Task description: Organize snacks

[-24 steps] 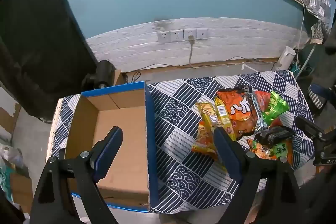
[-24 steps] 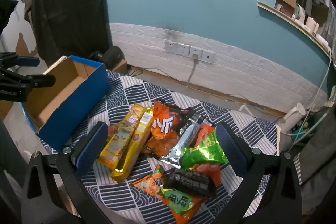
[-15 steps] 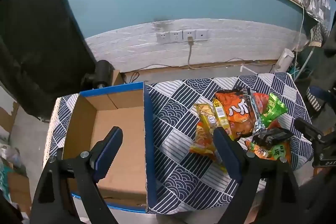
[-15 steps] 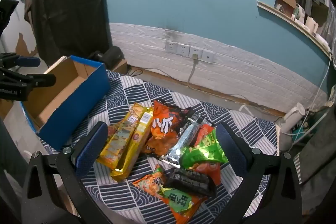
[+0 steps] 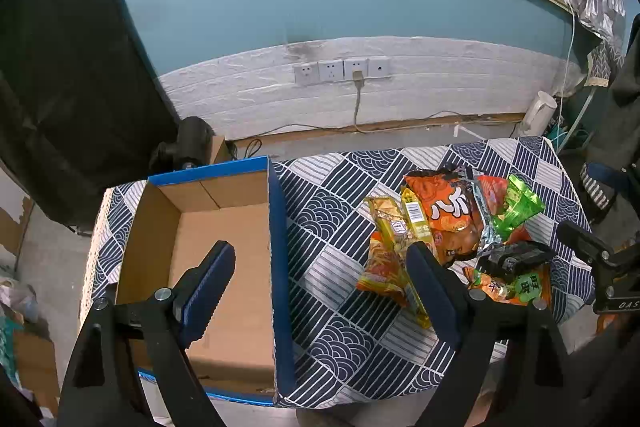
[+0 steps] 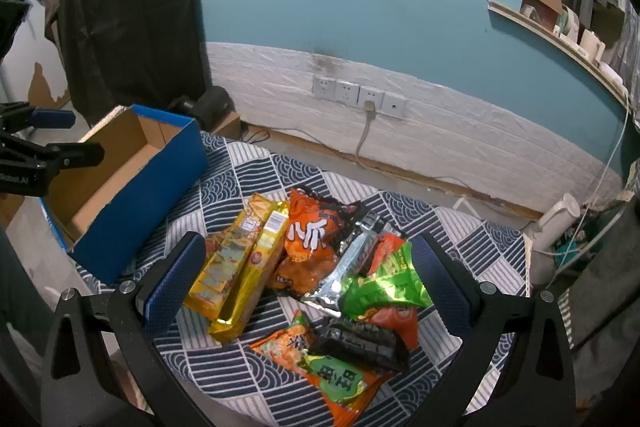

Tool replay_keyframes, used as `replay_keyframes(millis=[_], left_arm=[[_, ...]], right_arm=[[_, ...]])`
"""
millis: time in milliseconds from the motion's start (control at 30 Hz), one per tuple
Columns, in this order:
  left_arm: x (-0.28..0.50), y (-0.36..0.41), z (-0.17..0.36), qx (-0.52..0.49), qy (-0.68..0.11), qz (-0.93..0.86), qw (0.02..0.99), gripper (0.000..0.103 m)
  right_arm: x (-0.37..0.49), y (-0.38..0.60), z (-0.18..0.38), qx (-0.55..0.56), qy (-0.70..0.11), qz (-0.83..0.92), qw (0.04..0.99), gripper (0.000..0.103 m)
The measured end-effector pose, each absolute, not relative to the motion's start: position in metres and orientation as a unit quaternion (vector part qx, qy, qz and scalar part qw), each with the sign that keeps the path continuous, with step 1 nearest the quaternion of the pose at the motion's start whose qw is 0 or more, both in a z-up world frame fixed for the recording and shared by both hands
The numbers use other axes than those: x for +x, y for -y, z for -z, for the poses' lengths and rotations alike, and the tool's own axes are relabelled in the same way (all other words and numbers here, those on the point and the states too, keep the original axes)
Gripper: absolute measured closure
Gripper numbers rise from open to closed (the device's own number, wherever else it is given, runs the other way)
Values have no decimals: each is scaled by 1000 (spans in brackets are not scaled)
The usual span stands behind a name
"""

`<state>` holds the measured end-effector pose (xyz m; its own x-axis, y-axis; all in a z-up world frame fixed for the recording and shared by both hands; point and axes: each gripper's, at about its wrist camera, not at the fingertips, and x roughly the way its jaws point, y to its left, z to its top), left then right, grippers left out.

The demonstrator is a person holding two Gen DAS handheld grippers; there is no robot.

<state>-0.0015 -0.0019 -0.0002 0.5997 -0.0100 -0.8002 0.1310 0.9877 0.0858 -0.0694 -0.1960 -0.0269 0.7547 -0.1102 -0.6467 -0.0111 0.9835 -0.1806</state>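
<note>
A pile of snack packets lies on the patterned tablecloth [image 6: 248, 179]: two yellow bars [image 6: 240, 263], an orange bag [image 6: 312, 239], a silver packet [image 6: 348, 263], a green bag [image 6: 384, 287], a black packet [image 6: 360, 341] and an orange-green packet [image 6: 328, 371]. An empty blue cardboard box [image 5: 224, 255] stands at the left end of the table. My left gripper [image 5: 320, 267] is open and empty, above the box's right wall. My right gripper [image 6: 304, 267] is open and empty, above the pile. The pile also shows in the left wrist view [image 5: 452, 223].
A white-panelled wall with sockets [image 5: 340, 71] and a plugged cable runs behind the table. A dark cloth [image 6: 132, 7] hangs at the left. A white appliance [image 6: 556, 219] stands off the table's right end. A black object [image 5: 188, 143] sits behind the box.
The left wrist view has drifted slightly, so the box and snacks sit a little further left. The right gripper has hardly moved. Both stay open.
</note>
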Motion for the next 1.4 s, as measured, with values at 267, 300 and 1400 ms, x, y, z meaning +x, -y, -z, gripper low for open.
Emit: replay_keyframes(millis=[267, 300, 1400], left_arm=[[-3, 2, 1, 67, -445, 41, 892, 14], [-3, 2, 1, 67, -444, 41, 892, 14], [-5, 4, 5, 72, -447, 43, 891, 14]], right_arm=[[-68, 198, 28, -87, -351, 25, 932, 2], [-68, 198, 28, -87, -351, 26, 932, 2], [-67, 200, 29, -85, -362, 29, 928, 2]])
